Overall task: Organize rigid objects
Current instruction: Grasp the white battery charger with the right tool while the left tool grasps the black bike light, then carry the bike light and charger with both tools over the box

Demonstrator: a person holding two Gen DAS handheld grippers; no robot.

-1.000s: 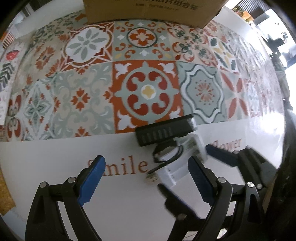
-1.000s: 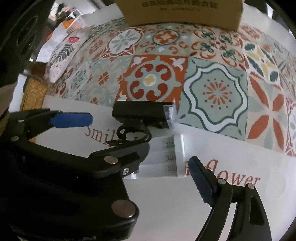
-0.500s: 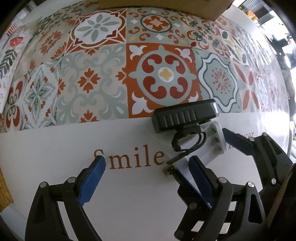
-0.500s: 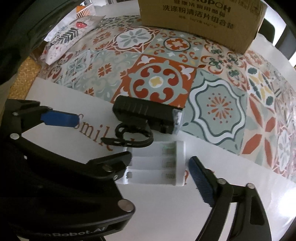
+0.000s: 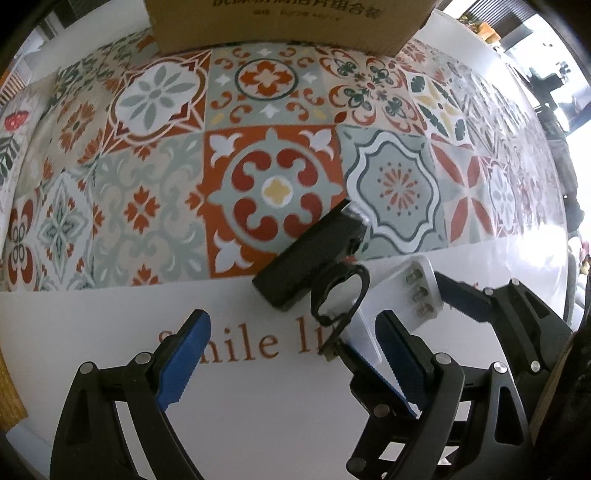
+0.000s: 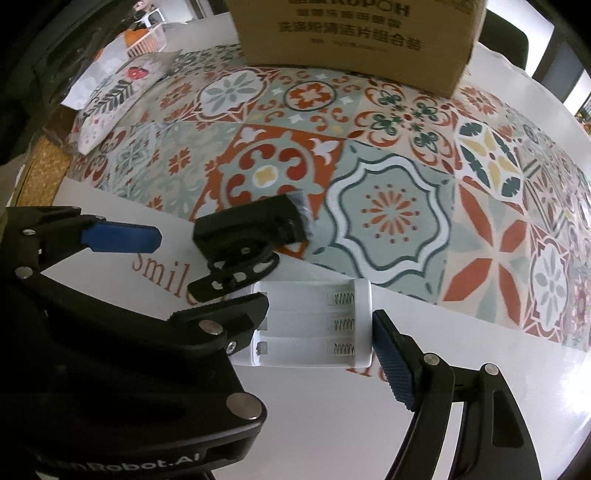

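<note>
Right tool [image 6: 321, 332] straddles white battery holder [image 6: 310, 321], black light [image 6: 251, 229] just behind.

A white battery holder [image 6: 310, 325] lies on the tabletop [image 6: 332, 424] between the spread right tongs [image 6: 317, 354], touching a black bike light [image 6: 251, 236].

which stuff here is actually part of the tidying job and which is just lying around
Part of the job:
- white battery holder, between the open right gripper's fingers
- black bike light with its strap mount
- left gripper, open
- cardboard box, probably the destination

Just lying about:
- patterned tablecloth
- floral pouch
- white basket
</note>
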